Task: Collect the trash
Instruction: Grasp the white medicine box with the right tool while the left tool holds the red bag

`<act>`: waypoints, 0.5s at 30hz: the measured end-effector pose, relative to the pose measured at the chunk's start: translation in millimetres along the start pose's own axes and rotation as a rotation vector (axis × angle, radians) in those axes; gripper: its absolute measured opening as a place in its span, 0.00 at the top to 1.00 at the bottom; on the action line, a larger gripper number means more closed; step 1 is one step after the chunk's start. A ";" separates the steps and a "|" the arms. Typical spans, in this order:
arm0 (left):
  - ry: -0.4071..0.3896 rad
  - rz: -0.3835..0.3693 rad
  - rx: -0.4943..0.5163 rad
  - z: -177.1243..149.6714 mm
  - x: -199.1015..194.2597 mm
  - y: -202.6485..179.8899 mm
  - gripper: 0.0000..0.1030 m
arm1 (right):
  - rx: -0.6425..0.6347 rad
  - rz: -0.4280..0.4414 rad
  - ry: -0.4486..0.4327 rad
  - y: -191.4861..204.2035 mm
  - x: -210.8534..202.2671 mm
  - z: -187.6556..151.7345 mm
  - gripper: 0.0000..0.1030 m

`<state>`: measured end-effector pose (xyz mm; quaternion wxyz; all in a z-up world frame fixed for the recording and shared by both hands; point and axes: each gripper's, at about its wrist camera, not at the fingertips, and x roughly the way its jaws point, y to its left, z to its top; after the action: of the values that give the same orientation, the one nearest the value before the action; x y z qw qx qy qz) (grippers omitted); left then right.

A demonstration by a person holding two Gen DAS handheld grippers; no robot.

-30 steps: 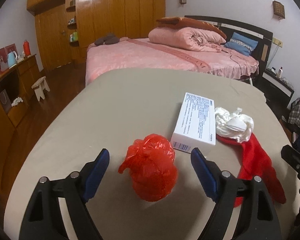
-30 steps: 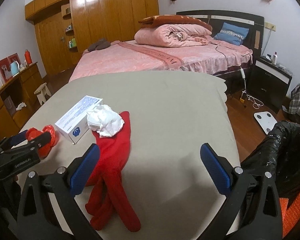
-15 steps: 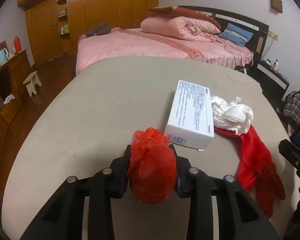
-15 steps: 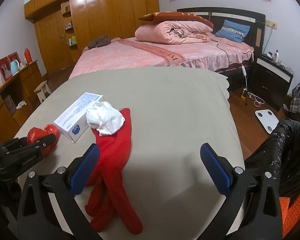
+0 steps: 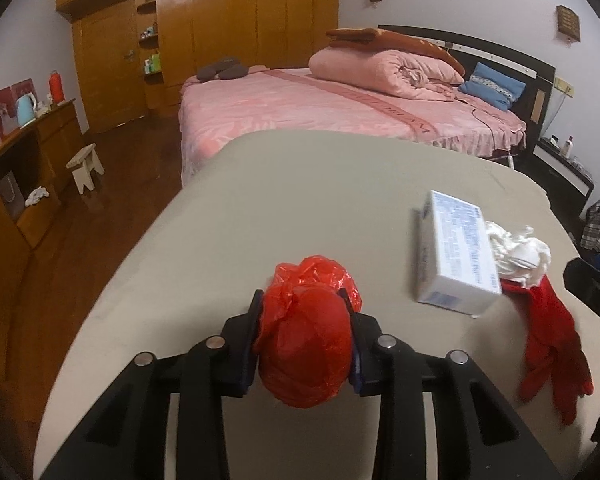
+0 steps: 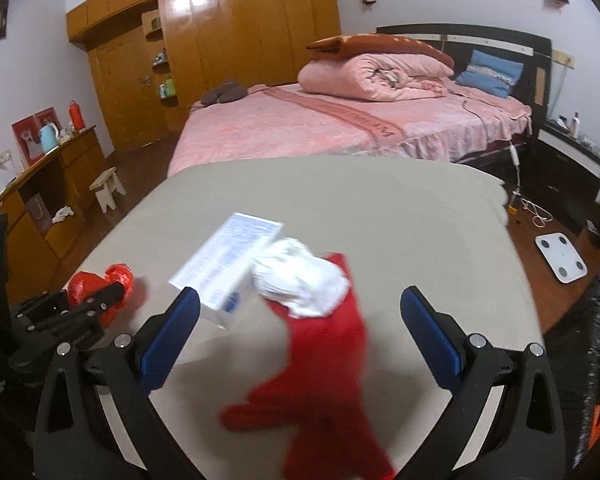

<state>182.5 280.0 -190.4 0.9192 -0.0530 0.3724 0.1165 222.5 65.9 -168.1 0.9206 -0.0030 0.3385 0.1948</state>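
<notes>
L gripper clamped on red bag; R gripper jaws wide, nothing between pads.
Bag at near-left of beige worktop. White box, white wad, red cloth lie to its right, touching.

On the table: one red bag, one white box, one white wad, one red cloth.

Box on the table — crumpled tissue just right, bed behind.
</notes>
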 end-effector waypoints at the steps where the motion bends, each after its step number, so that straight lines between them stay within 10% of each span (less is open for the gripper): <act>1: 0.001 0.001 -0.005 0.5 0.8 4.9 0.66 | -0.001 0.002 0.001 4.5 2.1 1.7 0.05; 15: 0.000 -0.007 -0.062 6.4 12.1 39.5 0.66 | -0.023 -0.026 0.062 54.7 47.7 10.5 0.05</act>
<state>185.2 321.4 -194.7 0.9175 -0.0826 0.3684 0.1248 242.5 134.9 -182.8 0.9119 -0.0241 0.3647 0.1868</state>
